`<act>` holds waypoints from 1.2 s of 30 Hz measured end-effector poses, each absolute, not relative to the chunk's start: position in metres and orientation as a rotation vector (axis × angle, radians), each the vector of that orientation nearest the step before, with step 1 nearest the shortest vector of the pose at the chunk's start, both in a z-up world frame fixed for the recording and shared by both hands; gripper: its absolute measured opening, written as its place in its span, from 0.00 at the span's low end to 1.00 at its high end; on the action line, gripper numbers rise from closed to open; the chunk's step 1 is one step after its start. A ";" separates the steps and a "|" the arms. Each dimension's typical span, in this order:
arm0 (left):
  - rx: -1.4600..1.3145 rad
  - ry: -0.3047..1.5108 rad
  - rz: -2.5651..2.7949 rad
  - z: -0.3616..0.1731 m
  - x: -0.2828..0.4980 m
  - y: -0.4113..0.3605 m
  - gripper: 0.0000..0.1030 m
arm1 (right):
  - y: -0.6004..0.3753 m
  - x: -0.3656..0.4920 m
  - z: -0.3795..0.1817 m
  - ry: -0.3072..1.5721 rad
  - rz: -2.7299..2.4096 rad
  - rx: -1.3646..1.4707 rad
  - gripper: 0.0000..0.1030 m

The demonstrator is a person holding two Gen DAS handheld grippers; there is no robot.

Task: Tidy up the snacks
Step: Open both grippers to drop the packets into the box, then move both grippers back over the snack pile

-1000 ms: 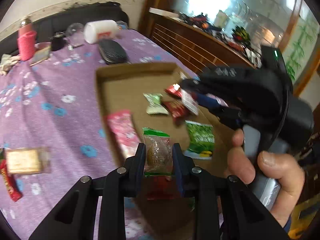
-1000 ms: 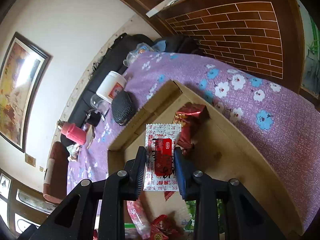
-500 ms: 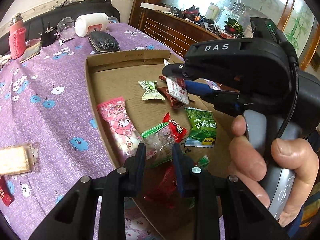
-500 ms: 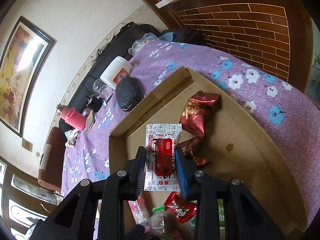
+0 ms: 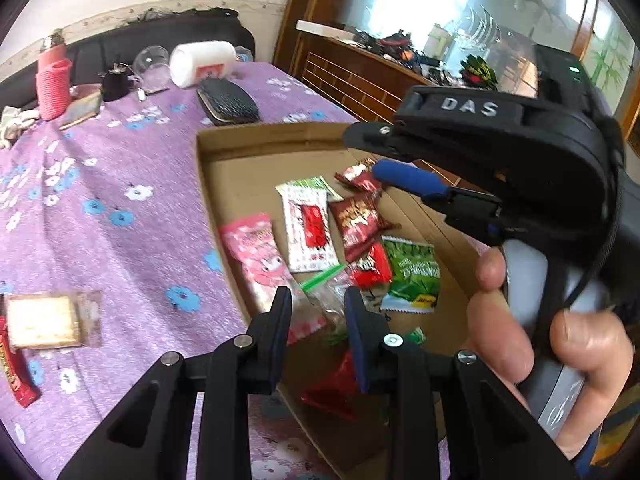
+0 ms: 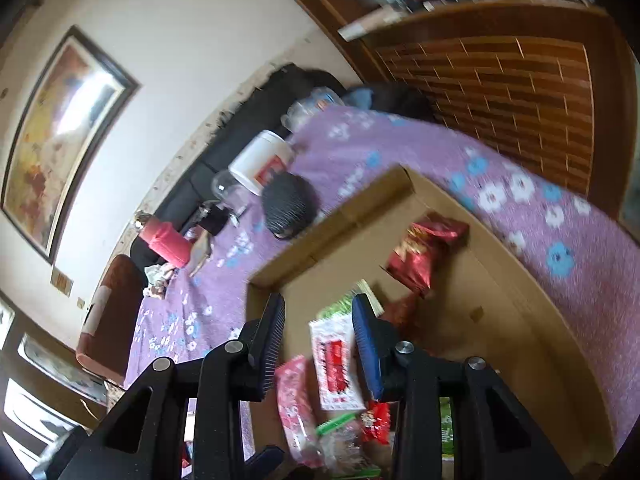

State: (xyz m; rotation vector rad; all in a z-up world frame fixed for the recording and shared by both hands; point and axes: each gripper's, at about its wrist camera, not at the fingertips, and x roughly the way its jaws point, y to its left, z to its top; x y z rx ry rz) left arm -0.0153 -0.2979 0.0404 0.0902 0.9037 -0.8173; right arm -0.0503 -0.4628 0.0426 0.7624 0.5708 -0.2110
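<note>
A purple flowered tablecloth (image 5: 100, 216) is spread over the table, and on it a shallow cardboard box (image 5: 240, 168) is set, towards the right of the left wrist view. Behind the box, at the far end of the cloth, a white tub (image 5: 202, 62) lying on its side, a black textured case (image 5: 228, 101), a clear glass (image 5: 151, 62) and a pink knitted sleeve on a bottle (image 5: 53, 88) are seen.

Inside the box the snacks are gathered. A pink packet (image 5: 256, 256) is laid along the left wall, and just beside it a white-and-red sachet (image 5: 310, 232) lies flat on the box floor, overlapping a green-and-white packet (image 5: 308, 185) at its far end. To the right, dark red packets (image 5: 360, 220) and a green packet (image 5: 414, 276) are found. A clear wrapped snack with a green edge (image 5: 328, 292) lies at the near end.

Outside the box, on the near left of the cloth, a wrapped cracker (image 5: 44, 320) and a red bar (image 5: 16, 372) are left.

The left gripper (image 5: 318, 312) is held over the near end of the box, its jaws narrowly parted and clamping nothing; the clear snack is seen beyond them. The right gripper (image 6: 318, 332) is held by a hand (image 5: 532, 336) above the box, and its jaws are opening: the white-and-red sachet is seen lying below them, free of the pads.
</note>
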 end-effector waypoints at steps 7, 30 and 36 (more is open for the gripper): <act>0.093 0.932 -0.722 0.058 -0.005 -0.281 0.25 | -0.453 -0.052 0.054 0.517 -0.187 0.712 0.36; -0.135 1.103 -0.354 0.021 0.042 -0.082 0.26 | -0.368 -0.033 0.060 0.560 -0.001 0.398 0.36; -0.076 1.067 -0.283 0.014 0.052 -0.095 0.36 | -0.370 -0.031 0.058 0.567 0.015 0.417 0.36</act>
